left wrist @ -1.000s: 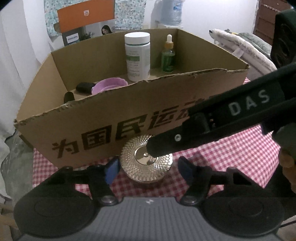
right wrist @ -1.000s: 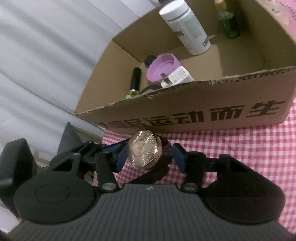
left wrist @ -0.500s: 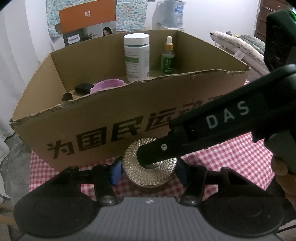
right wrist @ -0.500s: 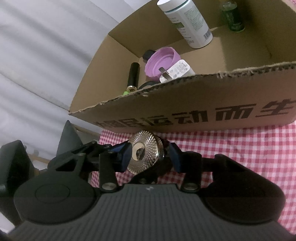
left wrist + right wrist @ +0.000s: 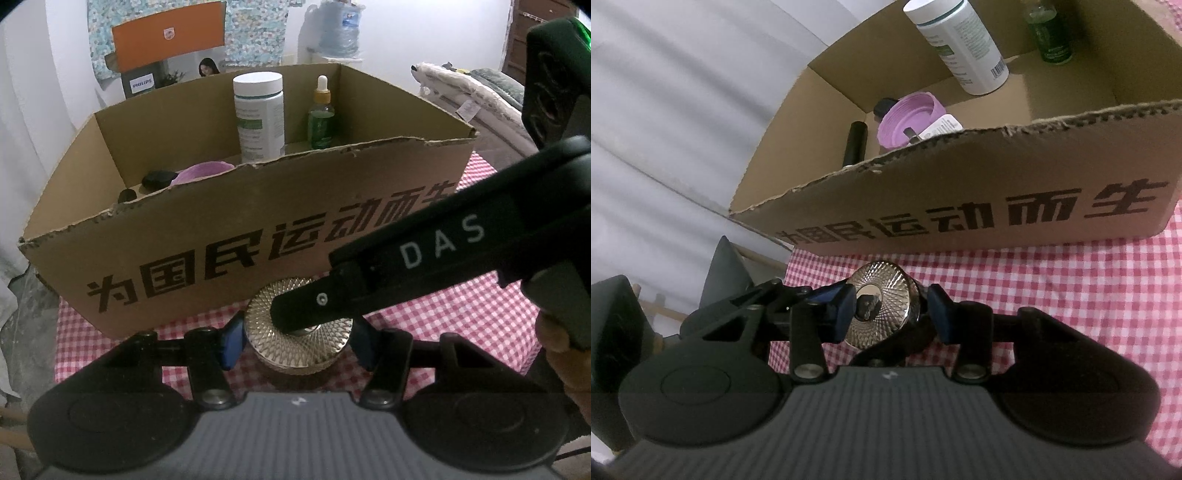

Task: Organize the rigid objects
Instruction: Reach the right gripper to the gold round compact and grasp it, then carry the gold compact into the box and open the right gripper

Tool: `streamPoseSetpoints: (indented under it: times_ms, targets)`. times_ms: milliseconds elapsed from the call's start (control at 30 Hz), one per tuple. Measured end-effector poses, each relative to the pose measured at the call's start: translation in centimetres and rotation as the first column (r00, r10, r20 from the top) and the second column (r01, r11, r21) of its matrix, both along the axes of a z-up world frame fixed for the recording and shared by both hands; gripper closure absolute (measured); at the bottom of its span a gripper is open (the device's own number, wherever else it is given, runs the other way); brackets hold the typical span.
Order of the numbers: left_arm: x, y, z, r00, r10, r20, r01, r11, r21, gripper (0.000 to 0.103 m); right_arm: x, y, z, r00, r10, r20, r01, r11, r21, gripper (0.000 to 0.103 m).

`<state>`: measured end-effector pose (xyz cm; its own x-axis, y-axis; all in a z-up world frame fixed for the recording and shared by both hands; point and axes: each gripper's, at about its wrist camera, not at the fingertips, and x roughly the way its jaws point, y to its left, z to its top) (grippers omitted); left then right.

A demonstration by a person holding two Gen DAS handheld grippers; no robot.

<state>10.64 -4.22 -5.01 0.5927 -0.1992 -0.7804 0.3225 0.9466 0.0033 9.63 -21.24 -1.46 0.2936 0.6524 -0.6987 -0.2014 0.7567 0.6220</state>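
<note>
I have both grippers at the gold-lidded jar (image 5: 295,341), which stands on the red checked cloth (image 5: 436,317) just in front of the cardboard box (image 5: 236,240). My left gripper (image 5: 297,341) has its blue pads clamped on the jar's two sides, while my right gripper (image 5: 892,308) comes in from the right with its pads pressed on the faceted lid. Inside the box stand a white bottle (image 5: 260,114) and a green dropper bottle (image 5: 321,122).

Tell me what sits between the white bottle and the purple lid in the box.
Nothing: in the right wrist view, bare cardboard floor separates the white bottle from the purple lid.
</note>
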Motion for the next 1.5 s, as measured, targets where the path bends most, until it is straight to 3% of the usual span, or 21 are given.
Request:
streamPoseSetpoints:
  times_ms: [467,700,900,1100,1300,1500]
  targets:
    - [-2.6,-0.3,2.6,0.997,0.004,0.074,-0.004,1.0,-0.003,0.044,-2.4,-0.4,2.9,0.998,0.011,0.068,-0.012,1.0,0.005,0.061]
    - [-3.6,0.1,7.4,0.981,-0.003,0.194,0.005,1.0,-0.01,0.044,-3.5,-0.2,8.2,0.979,0.038,0.199,-0.04,0.999,0.006,0.061]
    - [-0.5,-0.8,11.1,0.968,-0.044,0.247,0.052,0.998,-0.025,0.044,-1.7,-0.9,12.8,0.952,0.035,0.303,-0.032,0.999,-0.013,0.061]
    - [5.9,-2.9,11.5,0.983,-0.082,0.167,0.095,0.992,-0.077,0.044,2.4,-3.0,14.3,0.954,0.018,0.299,0.0,0.998,-0.059,0.06]
    - [11.6,-4.4,8.3,0.995,-0.098,0.026,0.1,0.989,-0.105,0.044,8.0,-5.0,11.3,0.984,-0.002,0.178,0.019,0.995,-0.096,0.059]
    - [14.5,-5.1,6.0,0.993,-0.106,-0.05,0.1,0.988,-0.118,0.044,11.0,-5.0,9.0,0.991,0.017,0.135,0.005,0.986,-0.166,0.059]
